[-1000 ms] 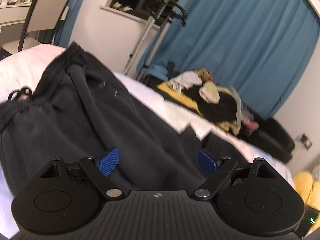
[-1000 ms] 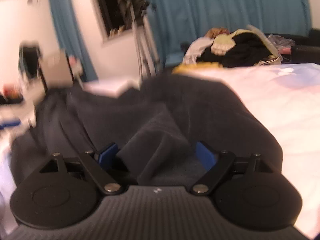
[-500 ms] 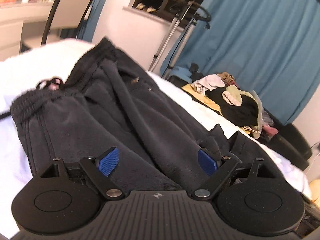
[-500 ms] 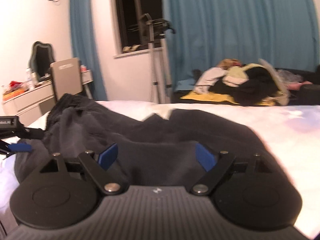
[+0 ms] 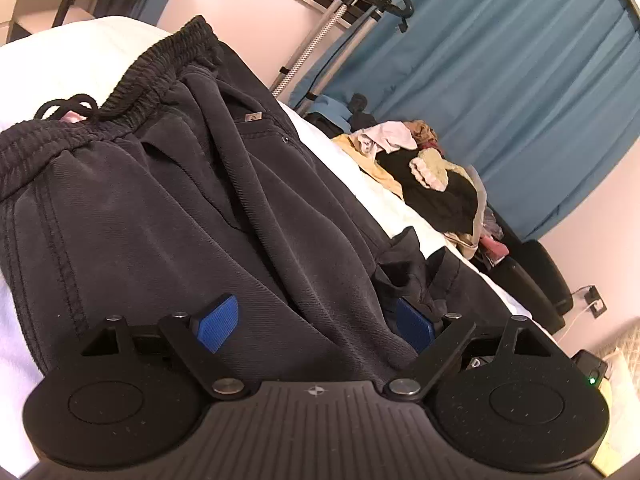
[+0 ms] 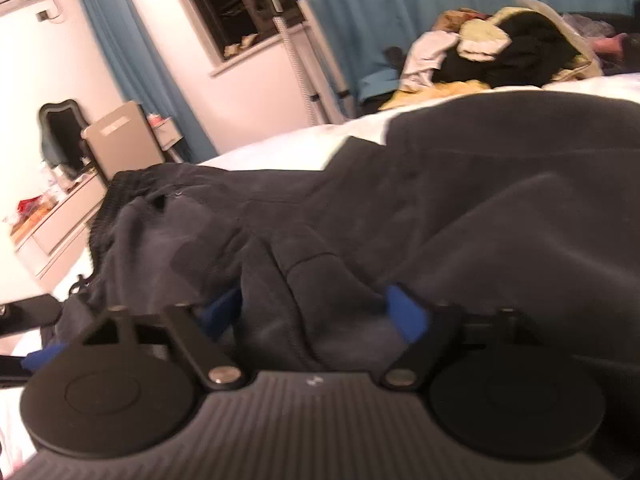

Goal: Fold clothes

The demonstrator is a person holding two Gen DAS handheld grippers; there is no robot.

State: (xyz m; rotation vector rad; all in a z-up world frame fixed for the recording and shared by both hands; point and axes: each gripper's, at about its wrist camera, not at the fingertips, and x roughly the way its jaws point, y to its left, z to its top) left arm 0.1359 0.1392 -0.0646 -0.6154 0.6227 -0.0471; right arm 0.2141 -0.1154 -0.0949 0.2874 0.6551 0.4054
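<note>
A pair of dark grey sweatpants [image 5: 160, 208] lies on the white bed [image 5: 80, 44], its elastic waistband [image 5: 152, 60] and drawstring at the far left. My left gripper [image 5: 316, 330] is open, its blue pads on either side of a fold of the pants' fabric near the leg end. In the right wrist view the same pants [image 6: 440, 208] fill the middle. My right gripper [image 6: 316, 316] is open, with bunched fabric between its blue pads. The left gripper's blue pad shows at that view's lower left [image 6: 42, 358].
A pile of mixed clothes [image 5: 432, 184] lies beyond the bed by the blue curtain [image 5: 500, 60]. A metal stand [image 5: 320, 44] stands under the window. A chair [image 6: 120, 140] and a dresser [image 6: 52, 224] stand at the left. A black case [image 5: 536, 276] sits by the wall.
Both grippers have dropped lower onto the pants, with fabric now rising between their pads. The left view has moved in closer to the waistband. Both stay open.
</note>
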